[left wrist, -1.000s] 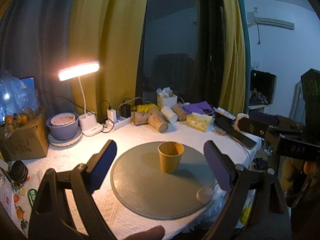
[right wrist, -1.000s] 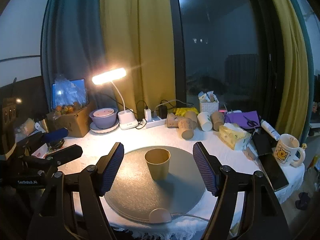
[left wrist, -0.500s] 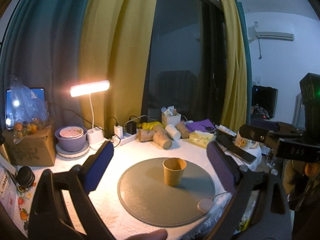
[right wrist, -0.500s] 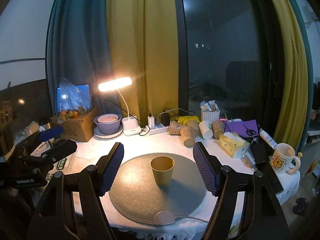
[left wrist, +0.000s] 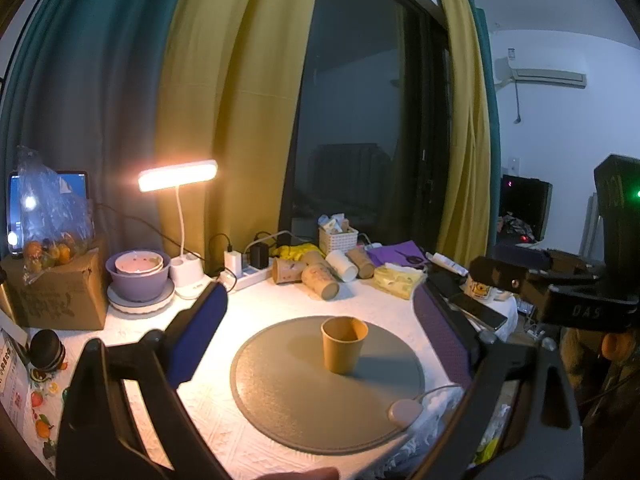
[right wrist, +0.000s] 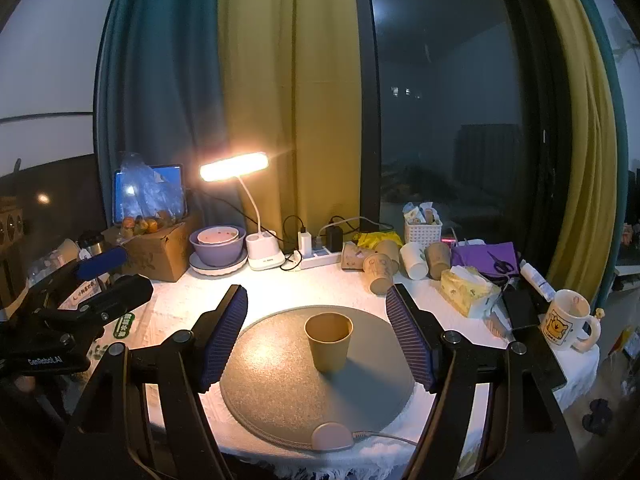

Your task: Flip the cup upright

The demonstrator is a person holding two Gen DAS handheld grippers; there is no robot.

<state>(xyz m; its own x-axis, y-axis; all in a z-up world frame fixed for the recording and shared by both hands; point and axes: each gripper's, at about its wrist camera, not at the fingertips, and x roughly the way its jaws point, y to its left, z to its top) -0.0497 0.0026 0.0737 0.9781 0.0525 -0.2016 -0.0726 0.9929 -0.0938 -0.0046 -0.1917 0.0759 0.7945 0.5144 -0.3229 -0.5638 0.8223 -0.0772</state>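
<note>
A tan paper cup stands upright, mouth up, on a round grey mat; it also shows in the right wrist view on the mat. My left gripper is open and empty, held back from the cup. My right gripper is open and empty, also held back, its blue pads either side of the cup in view. The left gripper shows at the left of the right wrist view; the right gripper shows at the right of the left wrist view.
Several paper cups lie at the back beside a white basket, a power strip and a lit desk lamp. A purple bowl, cardboard box, tissue pack, phone and mug ring the mat.
Both grippers have drawn back and risen from the table; the cup looks smaller and farther. The cup stays upright on the mat.
</note>
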